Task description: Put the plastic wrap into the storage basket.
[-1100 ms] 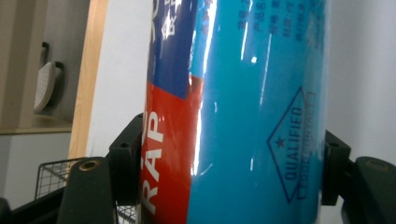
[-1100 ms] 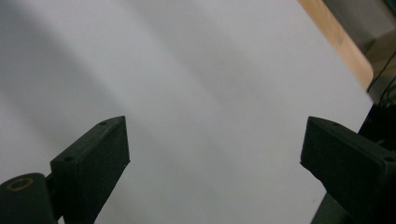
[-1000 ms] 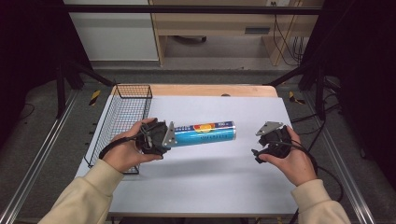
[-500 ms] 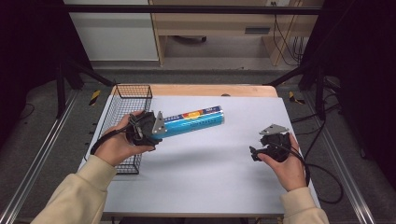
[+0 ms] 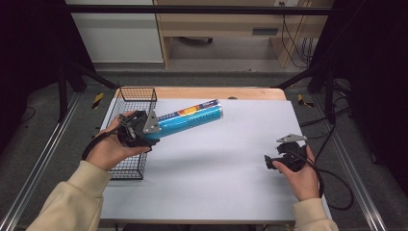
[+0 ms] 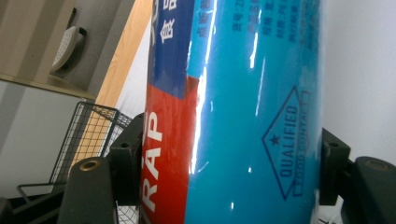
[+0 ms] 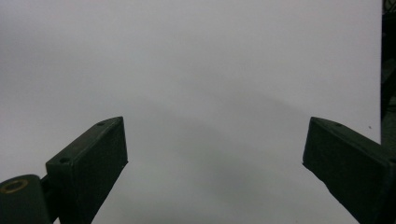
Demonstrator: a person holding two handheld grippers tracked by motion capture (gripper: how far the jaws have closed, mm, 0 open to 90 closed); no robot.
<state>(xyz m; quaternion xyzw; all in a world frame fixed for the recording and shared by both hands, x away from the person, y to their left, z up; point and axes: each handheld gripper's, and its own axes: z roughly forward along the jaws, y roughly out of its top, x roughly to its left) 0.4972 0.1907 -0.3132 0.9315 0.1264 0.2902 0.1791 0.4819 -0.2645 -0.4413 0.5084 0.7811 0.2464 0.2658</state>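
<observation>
Right gripper, nearest, low over the bare white table: jaws spread wide, nothing between them, well apart from the work. Left gripper farther in, clamped across one end of the blue wrap tube; the tube is off the table, free end tilted up and away. Wire basket sits just beside that hand. Judgement: end-grip leaves a long overhang, so keep the clamp firm, swing slowly, and clear the basket rim before lowering.
</observation>
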